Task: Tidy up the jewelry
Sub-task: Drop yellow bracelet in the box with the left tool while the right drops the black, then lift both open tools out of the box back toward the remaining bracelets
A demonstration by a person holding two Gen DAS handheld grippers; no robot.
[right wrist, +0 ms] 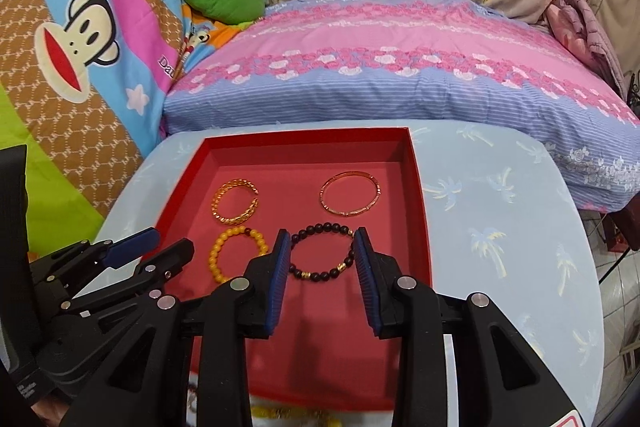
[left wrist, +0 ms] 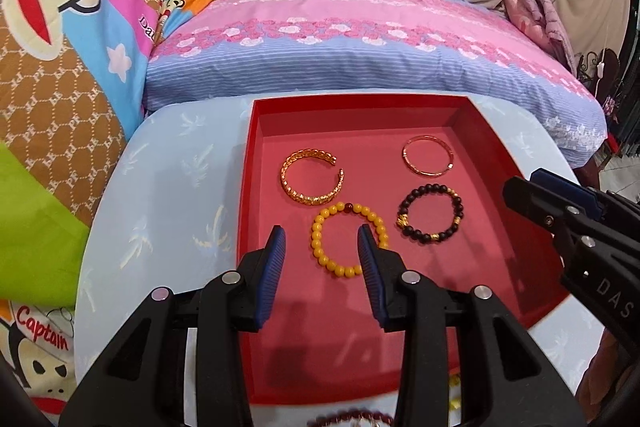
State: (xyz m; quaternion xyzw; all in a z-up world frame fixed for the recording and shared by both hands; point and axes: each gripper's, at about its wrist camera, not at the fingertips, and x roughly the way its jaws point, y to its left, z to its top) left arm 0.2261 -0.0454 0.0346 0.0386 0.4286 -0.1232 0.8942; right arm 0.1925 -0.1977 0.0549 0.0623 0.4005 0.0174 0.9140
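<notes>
1. Your left gripper (left wrist: 322, 247) and right gripper (right wrist: 320, 251) both hang with jaws apart.
2. Four bracelets lie mid-frame in the red tray (left wrist: 256, 163).
3. At lower left the bedding (left wrist: 40, 331) reads "Captain".

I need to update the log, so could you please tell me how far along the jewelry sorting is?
Done: four bracelets lie spaced in the red tray. In hand: nothing; the left tool and right tool are open. Left: more beads lie outside the tray's near edge.

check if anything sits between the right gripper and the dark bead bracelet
Nothing visible does. The right gripper is open, with the dark bead bracelet lying flat in the red tray straight ahead between its fingers.
</notes>
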